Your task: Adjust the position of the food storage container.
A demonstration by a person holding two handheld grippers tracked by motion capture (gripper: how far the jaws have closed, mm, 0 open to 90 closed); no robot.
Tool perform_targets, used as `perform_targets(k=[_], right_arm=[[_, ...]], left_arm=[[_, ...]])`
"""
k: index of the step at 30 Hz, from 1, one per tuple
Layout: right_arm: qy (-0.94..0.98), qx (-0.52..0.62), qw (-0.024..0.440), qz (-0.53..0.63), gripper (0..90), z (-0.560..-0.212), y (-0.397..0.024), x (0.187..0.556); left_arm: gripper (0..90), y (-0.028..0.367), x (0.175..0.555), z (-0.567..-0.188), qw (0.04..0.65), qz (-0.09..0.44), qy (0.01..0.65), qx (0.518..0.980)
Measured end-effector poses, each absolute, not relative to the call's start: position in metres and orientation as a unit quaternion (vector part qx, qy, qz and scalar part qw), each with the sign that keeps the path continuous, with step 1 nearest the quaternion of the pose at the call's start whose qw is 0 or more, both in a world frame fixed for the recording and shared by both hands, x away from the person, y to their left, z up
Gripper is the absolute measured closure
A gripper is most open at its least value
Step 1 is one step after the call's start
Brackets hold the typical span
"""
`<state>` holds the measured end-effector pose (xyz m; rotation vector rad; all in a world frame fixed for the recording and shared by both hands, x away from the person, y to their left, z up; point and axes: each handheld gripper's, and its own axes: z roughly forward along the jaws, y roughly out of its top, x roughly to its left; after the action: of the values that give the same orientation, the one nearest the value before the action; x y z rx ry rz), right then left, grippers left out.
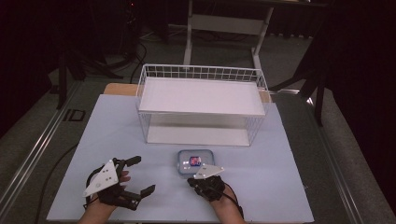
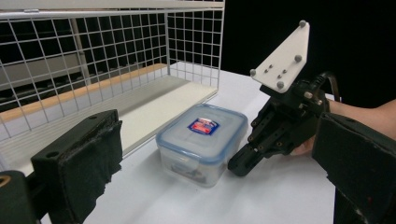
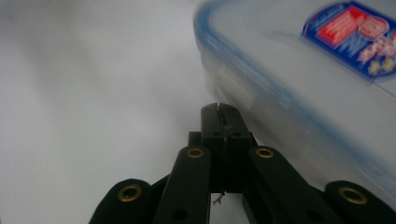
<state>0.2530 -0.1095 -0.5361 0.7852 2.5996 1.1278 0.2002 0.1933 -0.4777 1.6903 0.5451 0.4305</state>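
A clear plastic box with a blue-rimmed lid and a red and blue label point(image 1: 194, 162) sits on the white table, just in front of the wire rack. My right gripper point(image 1: 192, 181) is shut with nothing between its jaws, its tip at the box's near edge. In the right gripper view the closed tips point(image 3: 219, 110) lie low on the table beside the blurred box point(image 3: 317, 93). In the left gripper view the same box point(image 2: 203, 140) has the right gripper point(image 2: 238, 165) pointing at its side. My left gripper point(image 1: 142, 175) rests open at the near left, apart from the box.
A white wire rack point(image 1: 201, 72) with an upper shelf and a lower board stands at the table's far middle; its mesh point(image 2: 116, 46) fills the left of the left gripper view. Bare table point(image 1: 280, 177) spreads on both sides of the box.
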Motion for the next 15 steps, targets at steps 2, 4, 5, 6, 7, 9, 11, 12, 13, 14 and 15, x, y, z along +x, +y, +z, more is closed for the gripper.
perform_targets(k=[2,4,5,6,7,9,11,12,13,14,15], right_arm=[[0.881,0.258,0.1,0.383,90.0,-0.532,-0.111,0.25],[0.878,0.259,0.106,0.39,90.0,-0.524,-0.118,0.246],[0.875,0.261,0.109,0.393,90.0,-0.52,-0.124,0.245],[0.872,0.263,0.119,0.396,90.0,-0.515,-0.131,0.244],[0.867,0.266,0.128,0.402,90.0,-0.51,-0.139,0.245],[0.856,0.28,0.149,0.407,90.0,-0.5,-0.157,0.247],[0.847,0.298,0.17,0.406,90.0,-0.494,-0.175,0.254],[0.842,0.31,0.176,0.404,90.0,-0.493,-0.183,0.259],[0.839,0.321,0.181,0.401,90.0,-0.493,-0.191,0.264],[0.838,0.331,0.182,0.393,90.0,-0.495,-0.197,0.269],[0.834,0.346,0.179,0.391,90.0,-0.499,-0.203,0.273]], left_arm=[[2.8,0.193,0.2,-0.478,0.61,0.186,0.237,0.733],[2.8,0.193,0.201,-0.478,0.611,0.185,0.237,0.733],[2.8,0.193,0.201,-0.478,0.611,0.185,0.237,0.733],[2.8,0.193,0.201,-0.478,0.61,0.185,0.237,0.733],[2.8,0.193,0.201,-0.479,0.61,0.184,0.238,0.733],[2.8,0.193,0.202,-0.479,0.609,0.183,0.239,0.734],[2.8,0.192,0.202,-0.48,0.608,0.183,0.24,0.734],[2.8,0.192,0.203,-0.48,0.608,0.183,0.241,0.734],[2.8,0.192,0.203,-0.48,0.608,0.182,0.241,0.734],[2.8,0.191,0.203,-0.481,0.607,0.182,0.242,0.735],[2.8,0.191,0.203,-0.481,0.606,0.181,0.242,0.736]])
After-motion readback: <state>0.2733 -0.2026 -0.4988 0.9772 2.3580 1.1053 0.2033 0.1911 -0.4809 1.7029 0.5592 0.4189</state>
